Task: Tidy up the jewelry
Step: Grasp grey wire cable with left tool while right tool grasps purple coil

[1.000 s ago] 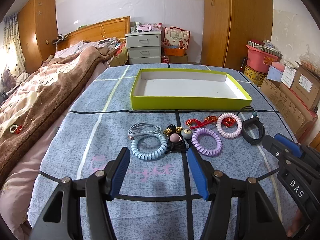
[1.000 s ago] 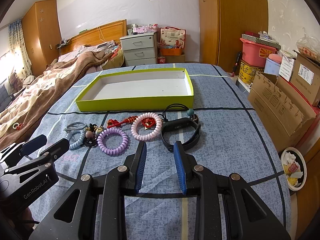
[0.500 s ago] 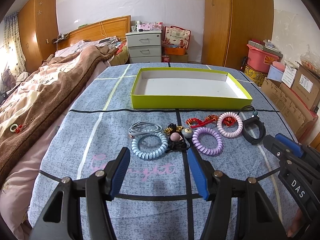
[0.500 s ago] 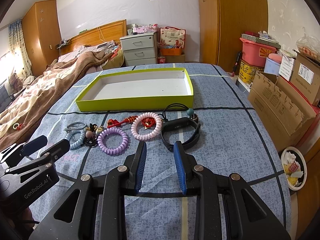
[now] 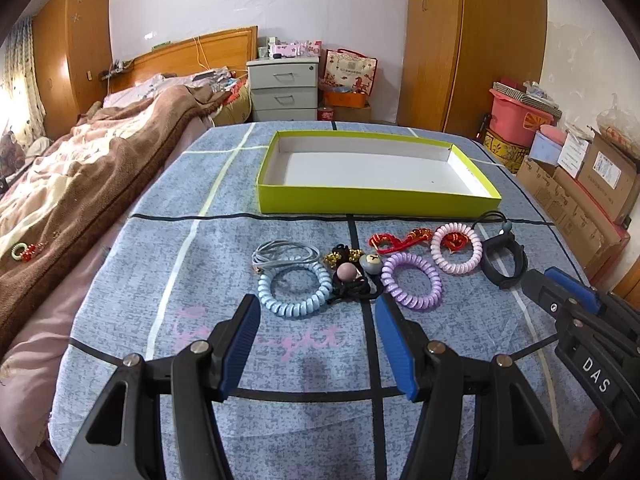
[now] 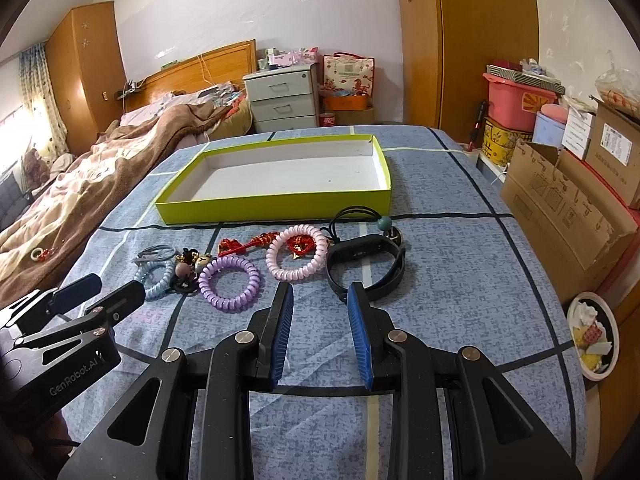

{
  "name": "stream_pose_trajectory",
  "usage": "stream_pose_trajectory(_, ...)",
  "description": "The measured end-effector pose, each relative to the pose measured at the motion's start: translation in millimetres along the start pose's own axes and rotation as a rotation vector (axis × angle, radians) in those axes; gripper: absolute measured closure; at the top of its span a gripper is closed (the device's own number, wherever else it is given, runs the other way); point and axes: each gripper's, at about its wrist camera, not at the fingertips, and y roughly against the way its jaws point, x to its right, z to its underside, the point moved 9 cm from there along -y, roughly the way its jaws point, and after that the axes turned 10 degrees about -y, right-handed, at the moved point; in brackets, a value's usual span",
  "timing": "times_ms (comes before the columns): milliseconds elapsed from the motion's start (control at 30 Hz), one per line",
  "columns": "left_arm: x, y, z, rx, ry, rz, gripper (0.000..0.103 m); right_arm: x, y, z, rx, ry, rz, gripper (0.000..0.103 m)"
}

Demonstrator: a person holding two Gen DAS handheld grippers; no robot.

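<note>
**Two grippers parted over a row of jewelry, tray unfilled**

Two views cover the scene, and the yellow-green tray serves as the landmark.

From the left wrist, the yellow-green tray sits on the blue checked bedspread, its white floor bare. On the near side of the tray the jewelry lies in a row. From left to right there is a grey cord bracelet, a light-blue coil band touching it, a black hair tie with beads, a purple coil band, a red knotted charm, a pink coil band and a black wristband. The left gripper hangs nearer the camera than the row, its jaws spread wide with nothing between them; the light-blue band and the black hair tie lie just past its tips. The right gripper enters at the right edge, close to the black wristband.

From the right wrist, the tray lies beyond the same row. The right gripper has its jaws parted and grasps nothing; its right fingertip overlaps the near edge of the black wristband, though whether it touches cannot be told. The pink coil band and the purple coil band lie to the left of the wristband. The left gripper stands further left, its tips near the light-blue coil band.
</note>
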Motion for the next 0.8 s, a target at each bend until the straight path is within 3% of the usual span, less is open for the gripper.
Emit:
stream_pose_trajectory(200, -10, -6, -2, -0.003, 0.013, 0.069, 0.041, -14, -15, 2, -0.073, 0.004, -0.135, 0.074)
stream_pose_trajectory(267, -18, -9, -3, -0.011, 0.005, 0.059, 0.041, -20, -24, 4, -0.107, 0.011, -0.158, 0.073)
stream_pose_trajectory(333, -28, -9, -4, -0.002, 0.022, 0.055, 0.041, -27, -31, 7, -0.133, 0.032, -0.18, 0.07)
stream_pose_trajectory(400, -36, -13, -4, -0.014, 0.05, 0.088, 0.041, -33, -36, 9, -0.155, 0.032, -0.205, 0.055)
stream_pose_trajectory(433, -40, -16, -3, -0.025, 0.049, 0.079, 0.041, -36, -39, 10, -0.169, 0.034, -0.212, 0.054)
stream_pose_trajectory(500, -48, -20, -4, -0.032, 0.031, 0.036, 0.041, -40, -48, 10, -0.19, 0.035, -0.209, 0.054)
stream_pose_trajectory(600, -54, -22, -5, -0.038, 0.064, 0.096, 0.041, -42, -62, 10, -0.222, 0.027, -0.179, 0.054)
stream_pose_trajectory(700, -63, -26, -3, -0.053, 0.063, 0.082, 0.041, -43, -72, 13, -0.245, 0.043, -0.139, 0.054)
stream_pose_trajectory(800, -67, -31, 2, -0.075, 0.09, 0.127, 0.041, -44, -77, 14, -0.263, 0.065, -0.129, 0.054)
